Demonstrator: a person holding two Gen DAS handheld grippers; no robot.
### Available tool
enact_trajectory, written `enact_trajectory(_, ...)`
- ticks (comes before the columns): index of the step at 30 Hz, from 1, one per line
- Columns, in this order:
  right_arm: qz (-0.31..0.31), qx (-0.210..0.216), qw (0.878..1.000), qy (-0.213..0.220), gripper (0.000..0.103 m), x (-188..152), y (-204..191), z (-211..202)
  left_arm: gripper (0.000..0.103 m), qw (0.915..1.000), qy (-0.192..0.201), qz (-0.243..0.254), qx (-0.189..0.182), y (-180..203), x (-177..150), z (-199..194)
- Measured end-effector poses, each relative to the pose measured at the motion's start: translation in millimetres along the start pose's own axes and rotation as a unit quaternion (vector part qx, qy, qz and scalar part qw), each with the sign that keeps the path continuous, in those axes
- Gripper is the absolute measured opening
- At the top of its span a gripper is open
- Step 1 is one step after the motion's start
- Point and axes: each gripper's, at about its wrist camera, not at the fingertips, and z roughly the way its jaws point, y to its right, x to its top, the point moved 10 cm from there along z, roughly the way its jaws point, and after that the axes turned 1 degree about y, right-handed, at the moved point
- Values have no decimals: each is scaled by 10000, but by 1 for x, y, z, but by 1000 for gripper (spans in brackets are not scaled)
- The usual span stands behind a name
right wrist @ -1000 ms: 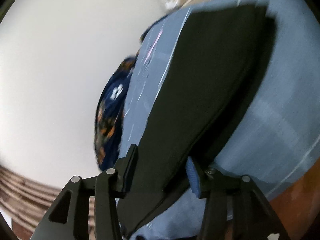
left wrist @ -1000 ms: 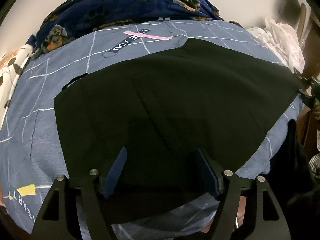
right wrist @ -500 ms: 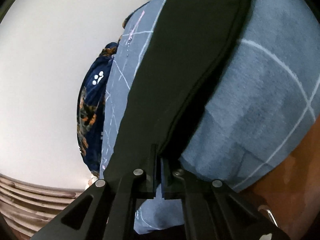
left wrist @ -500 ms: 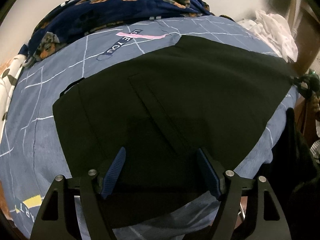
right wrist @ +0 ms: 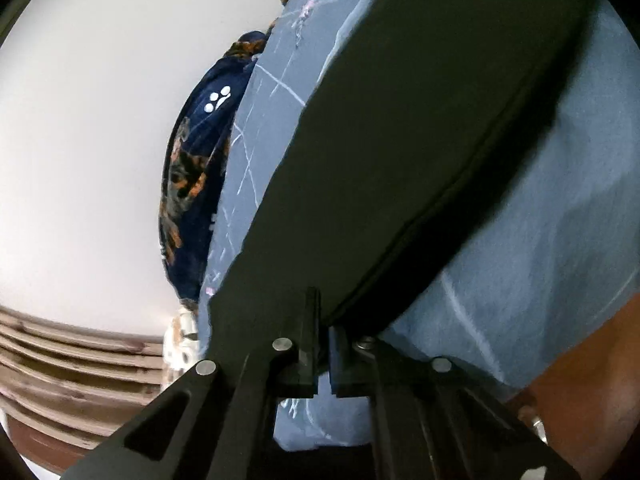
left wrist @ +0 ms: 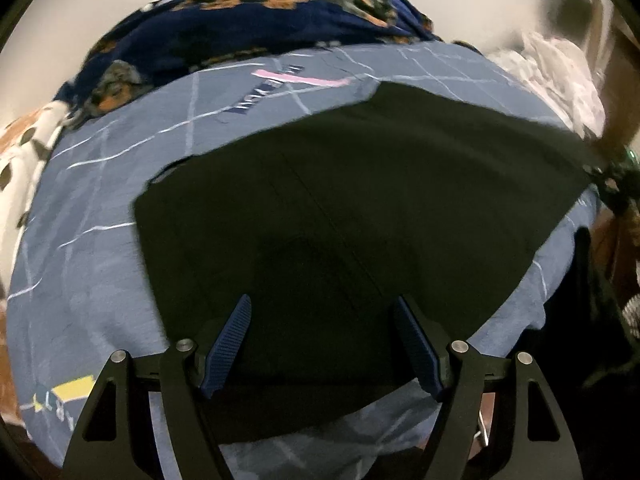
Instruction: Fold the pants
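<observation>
Pants point(left wrist: 360, 208), black, lie spread flat on the blue grid-patterned bed sheet point(left wrist: 92, 280). The left gripper point(left wrist: 324, 340) hangs above their near edge with fingers point(left wrist: 230, 340) spread wide. The right gripper point(right wrist: 324, 344) has its fingers pressed together, pinching the pants' edge at one corner. A dog-print blanket point(left wrist: 248, 28) lies beyond the sheet.
</observation>
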Motion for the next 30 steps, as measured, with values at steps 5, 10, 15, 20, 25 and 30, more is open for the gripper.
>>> enact_trajectory(5, 82, -188, 9998, 32, 5, 2, 15, -3, 74, 9969, 237, -751, 59, -42, 0, -29)
enact_trajectory(10, -331, -370, 9988, 55, 12, 3, -3, 3, 74, 9882, 157, -1526, 4, -88, -23, -58)
enact_trajectory(15, -247, -323, 9991, 108, 12, 3, 2, 6, 71, 9789, -193, -2008, -322, -103, -59, -66)
enact_trajectory(20, -50, -197, 9997, 121, 12, 4, 4, 8, 64, 9751, -327, -2036, -818, -81, -62, -55)
enact_trajectory(25, 93, -181, 9997, 130, 11, 5, 6, 7, 64, 9718, -766, -1928, -1122, -53, -66, -30)
enact_trajectory(30, 87, -209, 9996, 141, 11, 4, 5, 7, 29, 9709, -605, -2091, -1003, -56, -58, -27)
